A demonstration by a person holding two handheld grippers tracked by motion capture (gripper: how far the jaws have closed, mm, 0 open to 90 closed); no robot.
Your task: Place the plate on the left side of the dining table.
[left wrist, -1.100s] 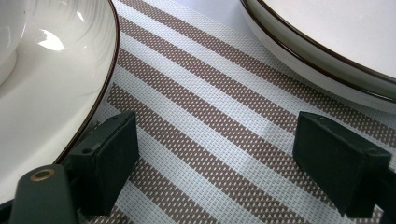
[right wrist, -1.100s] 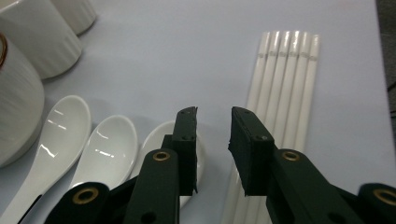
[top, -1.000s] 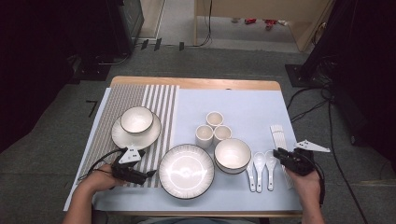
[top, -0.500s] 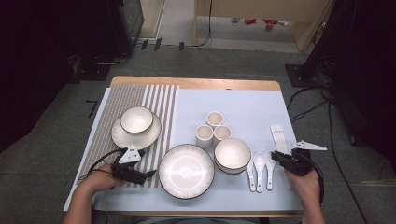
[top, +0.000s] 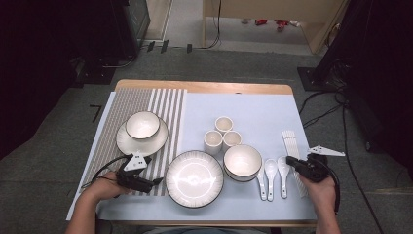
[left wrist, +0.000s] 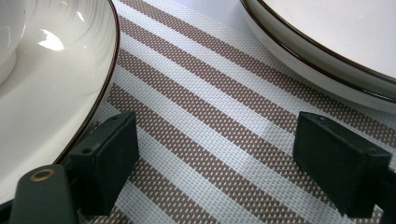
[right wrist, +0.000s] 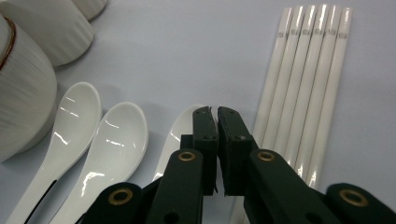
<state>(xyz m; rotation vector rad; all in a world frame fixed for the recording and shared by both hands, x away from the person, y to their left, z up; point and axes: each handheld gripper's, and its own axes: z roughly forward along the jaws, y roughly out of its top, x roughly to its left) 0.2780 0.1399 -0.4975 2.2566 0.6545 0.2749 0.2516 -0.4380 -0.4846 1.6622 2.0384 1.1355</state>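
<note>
My right gripper [right wrist: 215, 112] hovers over the bowl of the rightmost of three white spoons [right wrist: 180, 128]. Its jaws have just been closing and now stand together with nothing visible between them. In the high view this gripper [top: 290, 160] sits at the table's right, between the spoons [top: 271, 170] and the white chopsticks [top: 290, 140]. My left gripper [left wrist: 217, 135] rests open on the striped placemat [left wrist: 210, 93], nothing between its pads. It [top: 157, 181] lies at the front left beside the big plate [top: 194, 178].
A bowl [top: 142, 125] stands on a saucer [top: 127, 144] at the left. Three small cups [top: 223, 124] cluster mid-table behind a larger bowl [top: 242, 161]. A pale blue mat [top: 253, 109] covers the wooden table [top: 204, 87]. Cables trail off on the floor at the right.
The right gripper's jaws have come together above the rightmost spoon. Both hands stay where they were.
</note>
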